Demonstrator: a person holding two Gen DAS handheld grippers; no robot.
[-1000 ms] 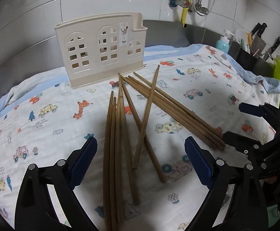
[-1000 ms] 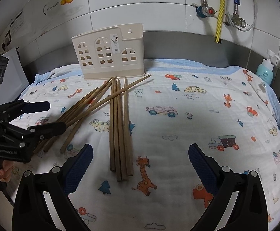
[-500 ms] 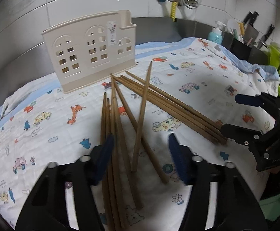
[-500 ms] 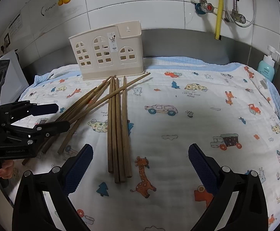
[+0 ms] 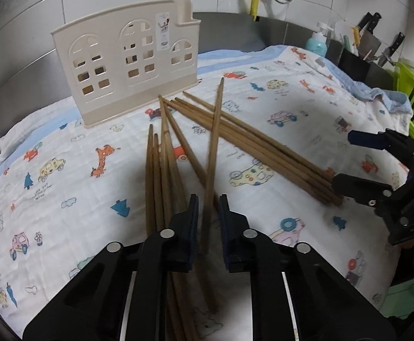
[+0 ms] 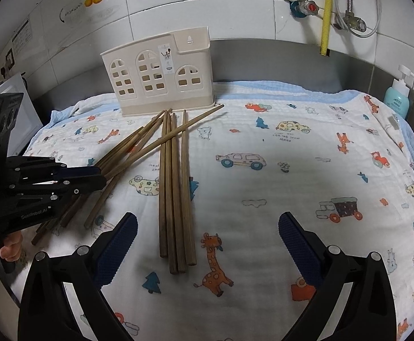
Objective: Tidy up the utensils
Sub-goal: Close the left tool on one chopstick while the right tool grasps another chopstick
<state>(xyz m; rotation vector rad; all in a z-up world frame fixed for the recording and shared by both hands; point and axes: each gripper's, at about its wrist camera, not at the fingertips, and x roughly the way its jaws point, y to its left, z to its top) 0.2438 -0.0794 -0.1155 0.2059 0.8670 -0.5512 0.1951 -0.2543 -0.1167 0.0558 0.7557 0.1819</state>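
Brown wooden chopsticks (image 6: 175,187) lie loosely fanned and crossing on the cloth, tips just before the upright cream holder (image 6: 157,71).

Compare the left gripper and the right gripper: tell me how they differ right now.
The left gripper has its jaws nearly together around one chopstick; the right gripper stands wide open and holds nothing. The left gripper sits low among the chopstick ends; the right gripper hangs over a straight bundle of chopsticks without touching it. Both are black with blue pads.
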